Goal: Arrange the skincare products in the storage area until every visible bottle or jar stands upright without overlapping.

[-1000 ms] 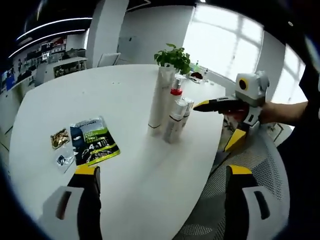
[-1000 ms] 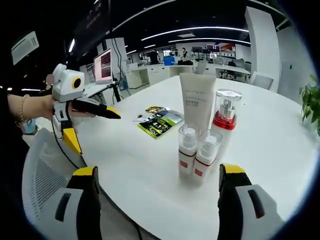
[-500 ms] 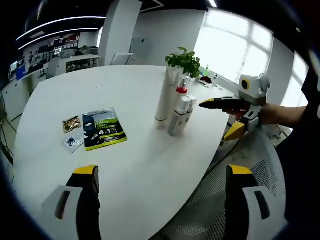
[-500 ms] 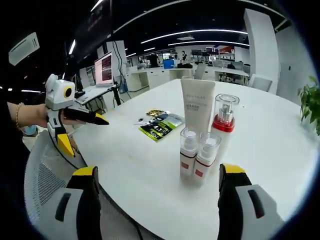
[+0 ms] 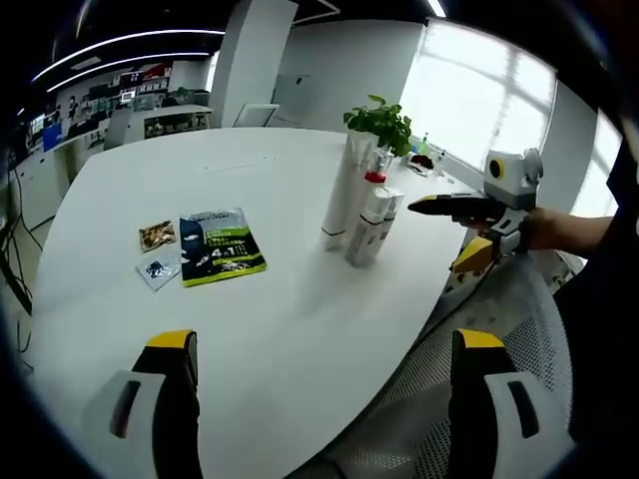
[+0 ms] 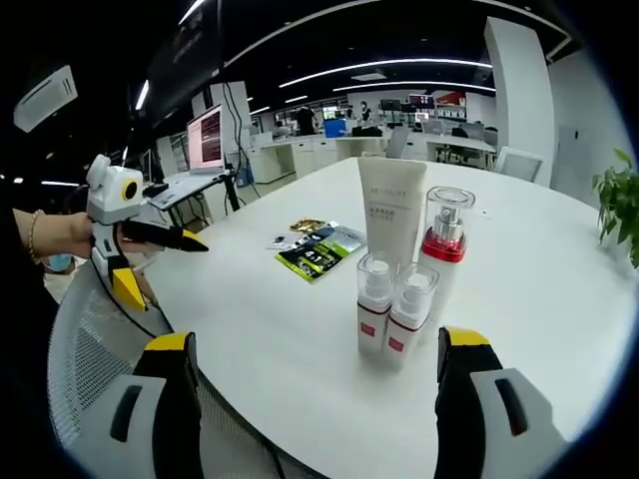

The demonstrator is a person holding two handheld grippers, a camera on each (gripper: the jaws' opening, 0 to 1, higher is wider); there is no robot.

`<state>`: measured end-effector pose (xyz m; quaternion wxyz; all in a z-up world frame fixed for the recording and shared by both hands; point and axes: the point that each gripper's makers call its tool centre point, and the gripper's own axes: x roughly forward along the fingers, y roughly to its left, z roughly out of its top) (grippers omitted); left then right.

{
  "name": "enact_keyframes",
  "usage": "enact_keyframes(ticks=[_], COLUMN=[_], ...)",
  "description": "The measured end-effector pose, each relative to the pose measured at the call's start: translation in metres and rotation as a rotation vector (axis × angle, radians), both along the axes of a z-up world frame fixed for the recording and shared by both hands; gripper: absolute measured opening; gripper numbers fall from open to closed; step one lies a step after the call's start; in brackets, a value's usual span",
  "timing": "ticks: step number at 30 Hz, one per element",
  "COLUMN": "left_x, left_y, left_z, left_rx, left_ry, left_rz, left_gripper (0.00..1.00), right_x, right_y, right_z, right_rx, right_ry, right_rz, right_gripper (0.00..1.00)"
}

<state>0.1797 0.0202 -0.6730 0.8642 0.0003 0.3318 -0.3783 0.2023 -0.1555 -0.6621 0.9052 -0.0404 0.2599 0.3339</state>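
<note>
Currently, four upright skincare containers, among them a tall white tube [image 6: 392, 215], are observed clustered on the round white bench [image 5: 300, 299]; both grippers' fingers are spread wide, empty.

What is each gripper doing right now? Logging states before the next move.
Left gripper: open, holding nothing, back from the white table.
Right gripper: open, holding nothing, facing the upright skincare bottles.

Both grippers, left gripper [image 6: 170, 239] & right gripper [image 5: 439, 208], pulled back from bottles [image 6: 389, 309], empty.
</note>
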Motion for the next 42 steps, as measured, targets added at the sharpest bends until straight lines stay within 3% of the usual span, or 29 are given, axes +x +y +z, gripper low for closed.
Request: enact_keyframes(ticks=[11,22,42], left_x=[0.020,0.060,0.118], left_y=[0.001,0.003,-0.010], left_z=[-0.007,-0.029,-0.048], left_rx=[0.036,0.122,0.217], left_ry=[-0.002,0.013,0.042], left_rz=[0.032,0.080,0.082], left_gripper=[0.99,0.99,0.95], right_x=[0.000,-0.004,0.002], right_y=[-0.001,0.001,-0.012], right_z=[-0.001,-0.005,-0.006], right_rx=[-0.009,-0.041,-0.023], right_ry=[0.004,0.004,0.017], right_rz=[-0.008,0.008,-0.067], right_gripper=[1.00,1.00,1.00])
